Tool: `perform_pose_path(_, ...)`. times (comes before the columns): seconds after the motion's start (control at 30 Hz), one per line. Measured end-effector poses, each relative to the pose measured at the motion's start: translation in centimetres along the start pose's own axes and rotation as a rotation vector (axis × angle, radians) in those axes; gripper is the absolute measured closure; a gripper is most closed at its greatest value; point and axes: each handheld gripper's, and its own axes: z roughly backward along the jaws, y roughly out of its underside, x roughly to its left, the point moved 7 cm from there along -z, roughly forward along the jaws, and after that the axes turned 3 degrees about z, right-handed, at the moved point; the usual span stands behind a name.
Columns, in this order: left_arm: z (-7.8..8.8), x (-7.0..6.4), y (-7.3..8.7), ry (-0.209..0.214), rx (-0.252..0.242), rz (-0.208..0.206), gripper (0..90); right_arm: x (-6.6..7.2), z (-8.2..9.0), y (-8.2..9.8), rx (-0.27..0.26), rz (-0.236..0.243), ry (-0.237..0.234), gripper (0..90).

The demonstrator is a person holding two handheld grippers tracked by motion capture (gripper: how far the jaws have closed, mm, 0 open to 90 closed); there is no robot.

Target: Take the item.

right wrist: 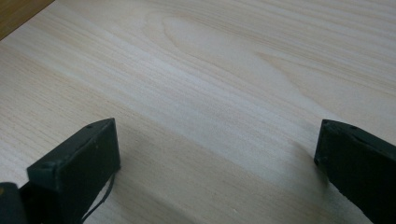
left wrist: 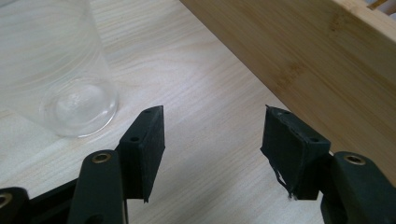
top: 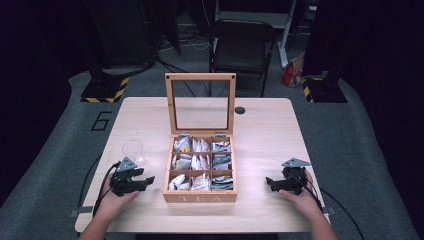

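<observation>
A wooden tea box (top: 200,196) marked TEA stands in the middle of the table with its glass lid (top: 201,103) raised upright. Its compartments hold several tea bags (top: 201,165). To its left stands a clear glass cup (top: 133,152), seen close up as the cup (left wrist: 56,74) in the left gripper view. My left gripper (top: 145,182) rests open on the table between cup and box, with nothing between its fingers (left wrist: 144,144). The box's side wall (left wrist: 322,56) runs along its right. My right gripper (top: 271,183) lies open on bare wood right of the box, its fingers (right wrist: 79,163) wide apart.
The light wooden table (top: 265,135) has a small black round hole cover (top: 240,110) near its far edge. Beyond the table stand a black chair (top: 242,47) and stand bases with yellow-black striping (top: 105,90). Cables trail from both grippers off the front edge.
</observation>
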Motion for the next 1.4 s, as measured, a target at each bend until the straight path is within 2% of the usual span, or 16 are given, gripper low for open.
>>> perform_pose_path(0.1,0.3,-0.1,-0.2,0.008,-0.012,0.017,39.7,0.0,0.0,0.0,0.000,0.001,-0.001,0.0)
perform_pose_path(0.17,0.5,0.1,-0.3,-0.006,-0.015,0.011,39.6,0.0,0.0,0.0,0.000,0.000,0.000,0.0)
perform_pose_path(0.2,0.6,0.0,-0.4,-0.002,-0.021,0.024,39.8,0.0,0.0,0.0,0.000,0.000,0.000,0.0)
perform_pose_path(0.57,1.3,-0.7,-1.2,0.029,-0.031,0.018,42.6,0.0,0.0,0.0,0.000,0.001,-0.001,0.0)
perform_pose_path(0.77,1.5,-1.0,-1.9,0.039,-0.050,0.035,43.4,0.0,0.0,0.0,0.000,0.000,-0.001,0.0)
perform_pose_path(0.97,1.8,-1.5,-2.6,0.048,-0.066,0.031,44.0,0.0,0.0,0.0,0.000,0.000,-0.001,0.0)
perform_pose_path(1.23,2.0,-1.9,-3.4,0.059,-0.051,0.010,45.7,0.0,0.0,0.0,0.000,0.000,-0.001,0.0)
perform_pose_path(1.3,2.0,-2.0,-3.6,0.063,-0.051,0.016,46.7,0.0,0.0,0.0,0.000,0.001,-0.001,0.0)
perform_pose_path(1.4,2.0,-2.0,-4.0,0.059,-0.051,-0.004,47.0,0.0,0.0,0.0,0.000,0.001,-0.001,0.0)
